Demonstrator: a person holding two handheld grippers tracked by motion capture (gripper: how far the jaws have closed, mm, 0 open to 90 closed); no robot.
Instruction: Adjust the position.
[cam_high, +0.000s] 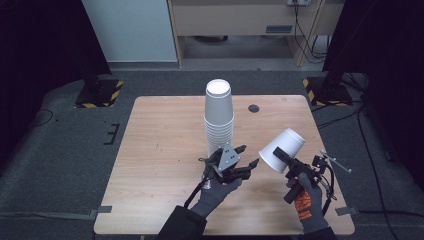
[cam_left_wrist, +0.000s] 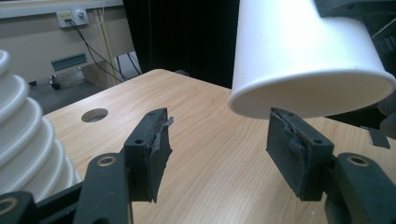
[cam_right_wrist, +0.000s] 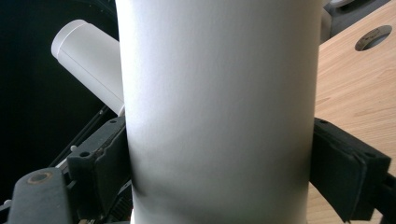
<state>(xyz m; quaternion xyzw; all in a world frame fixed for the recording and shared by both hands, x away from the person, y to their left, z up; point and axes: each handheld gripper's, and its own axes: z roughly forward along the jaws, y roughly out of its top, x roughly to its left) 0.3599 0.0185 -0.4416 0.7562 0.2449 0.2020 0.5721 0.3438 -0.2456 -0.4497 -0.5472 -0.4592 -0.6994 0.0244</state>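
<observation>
Setting: wooden table (cam_high: 165, 150) on grey carpet, dark curtains at both sides, a pale cabinet and trailing cables behind.
Right gripper (cam_high: 281, 159): its two black jaws press on opposite sides of one white paper cup; in the right gripper view the pads (cam_right_wrist: 100, 163) sit flat against the cup's wall.
Single cup (cam_high: 281, 149): one, held off the table and tilted, its open rim facing down toward the left gripper and its closed base pointing up and away toward the table's far right.
Left gripper (cam_high: 244, 158): jaws spread wide with nothing between them; in the left gripper view both pads (cam_left_wrist: 149, 147) are bare, and the held cup's rim (cam_left_wrist: 308, 100) hangs just above the right-hand one.
Gap between grippers: small; the left jaw tips lie just beside the cup's rim in the high view, and I cannot tell if they touch it.
Hands: two, both in dark gloves; the right glove (cam_high: 306, 205) has orange markings, the left glove (cam_high: 216, 192) is grey.
Cup stack (cam_high: 219, 117): one stack of upside-down white cups, standing upright near the table's middle, just beyond the left gripper; the nested rims are too closely packed to count exactly.
Table hole (cam_high: 254, 108): one round dark opening, to the right of the stack toward the far edge.
Total loose cups: one, apart from the stack.
</observation>
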